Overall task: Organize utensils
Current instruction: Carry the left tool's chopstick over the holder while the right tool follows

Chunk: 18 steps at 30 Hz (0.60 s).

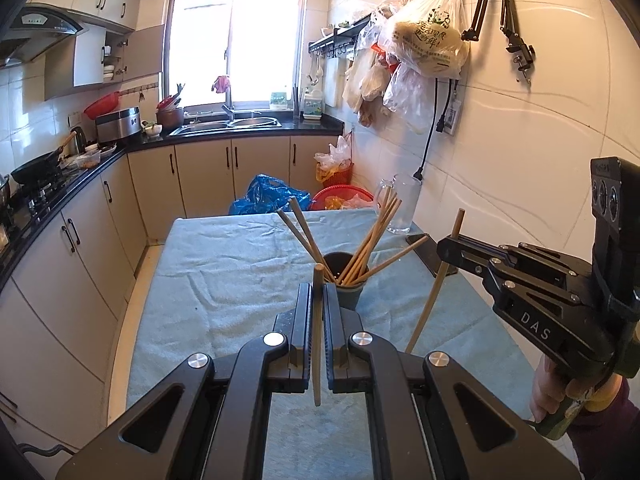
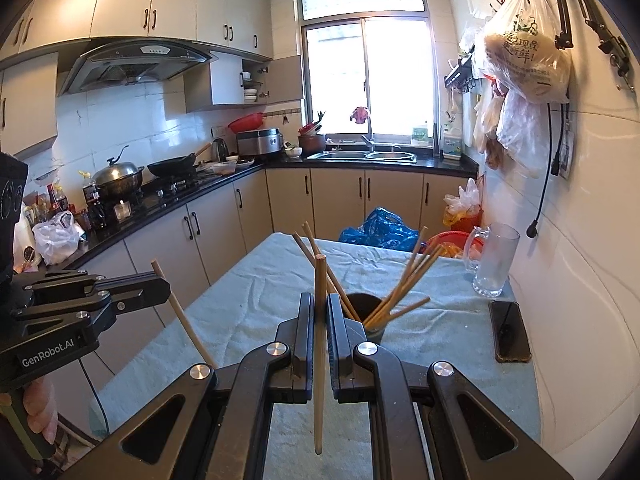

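Chopsticks fill most of the dark cup (image 1: 349,280) already: several lean out of it in a loose fan, two to one side and a bunch to the other, so the sorting looks well advanced. Two sticks are not yet in, one in each gripper, and as far as both views show, no loose ones lie on the blue cloth over the table (image 1: 224,272).

On the left gripper (image 1: 318,300) the jaws are clamped on a chopstick (image 1: 317,336) held nearly upright, its top poking above the fingertips and its lower end hanging below them. The cup stands just beyond the jaws, slightly to the right. The right gripper (image 2: 320,312) likewise pinches its own chopstick (image 2: 319,352) upright, with the cup just ahead and a little right of it. Both sticks sit beside the cup, not over its mouth, so each probably needs a short carry forward before release.

A glass mug (image 2: 494,260) and a phone (image 2: 510,330) sit near the wall.
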Motion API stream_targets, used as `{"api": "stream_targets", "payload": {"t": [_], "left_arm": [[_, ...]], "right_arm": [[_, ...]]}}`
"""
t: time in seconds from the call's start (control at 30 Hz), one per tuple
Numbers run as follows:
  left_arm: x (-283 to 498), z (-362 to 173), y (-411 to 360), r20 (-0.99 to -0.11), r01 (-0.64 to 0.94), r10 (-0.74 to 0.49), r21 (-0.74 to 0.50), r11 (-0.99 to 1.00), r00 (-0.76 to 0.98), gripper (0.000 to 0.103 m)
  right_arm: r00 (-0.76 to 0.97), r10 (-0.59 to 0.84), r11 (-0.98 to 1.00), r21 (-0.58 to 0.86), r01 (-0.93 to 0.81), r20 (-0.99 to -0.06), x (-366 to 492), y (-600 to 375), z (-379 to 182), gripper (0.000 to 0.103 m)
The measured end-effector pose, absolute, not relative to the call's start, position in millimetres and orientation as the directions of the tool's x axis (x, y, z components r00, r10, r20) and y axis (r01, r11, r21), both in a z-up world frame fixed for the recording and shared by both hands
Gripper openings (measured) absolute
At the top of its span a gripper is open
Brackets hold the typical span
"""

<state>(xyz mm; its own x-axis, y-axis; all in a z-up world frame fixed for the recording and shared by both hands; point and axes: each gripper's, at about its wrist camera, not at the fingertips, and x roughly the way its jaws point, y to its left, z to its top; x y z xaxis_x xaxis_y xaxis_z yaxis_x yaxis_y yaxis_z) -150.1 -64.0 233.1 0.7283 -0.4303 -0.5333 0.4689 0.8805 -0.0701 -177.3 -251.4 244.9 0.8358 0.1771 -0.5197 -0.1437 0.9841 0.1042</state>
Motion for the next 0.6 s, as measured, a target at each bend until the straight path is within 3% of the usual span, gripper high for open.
{"api": "stream_targets", "payload": {"t": [0.6], "left_arm": [[-130.0,308.0,-46.4,-0.474,0.482,-0.452,-0.066,0.874,0.756,0.005]], "right_arm": [[0.864,0.242,0.966,0.195,-0.171,-0.441,-137.9,-261.9,302.2,0.007]]}}
